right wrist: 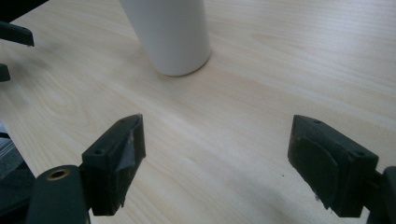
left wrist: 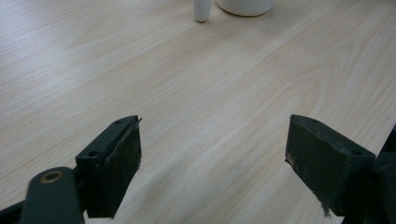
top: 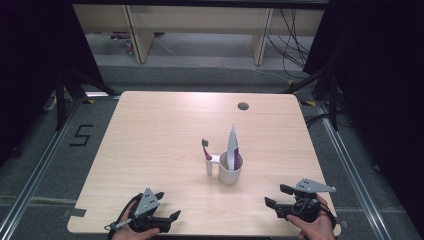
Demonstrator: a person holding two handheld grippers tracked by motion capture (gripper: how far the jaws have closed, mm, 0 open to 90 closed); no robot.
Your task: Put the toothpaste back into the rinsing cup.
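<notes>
Left gripper (top: 167, 206): I hold it at the near left edge of the table, its jaws spread wide with nothing between them. In the left gripper view (left wrist: 212, 163) only bare wood lies in the gap.

Right gripper (top: 278, 196): I hold it at the near right edge, its jaws likewise spread wide and empty, pointing inward across the table. In the right gripper view (right wrist: 217, 161) the gap frames bare wood; neither pad touches anything.

Left hand (top: 131, 229): wrapped around the left gripper's body at the bottom edge of the high view.

Right hand (top: 314, 228): wrapped around the right gripper's body near the table's front right corner.

White cup (top: 230, 169): upright near the middle of the table, well apart from both grippers. Its base appears ahead of the jaws in the right gripper view (right wrist: 169, 35).

Tube (top: 232, 143): white and pointed, standing tilted inside the cup, rising well above the rim.

Toothbrush (top: 206, 156): upright just beside the cup on its left, white handle below, dark head on top; whether it touches the cup I cannot tell.

Table (top: 150, 140): light wood, with a small round dark hole (top: 243, 106) near the far edge.
</notes>
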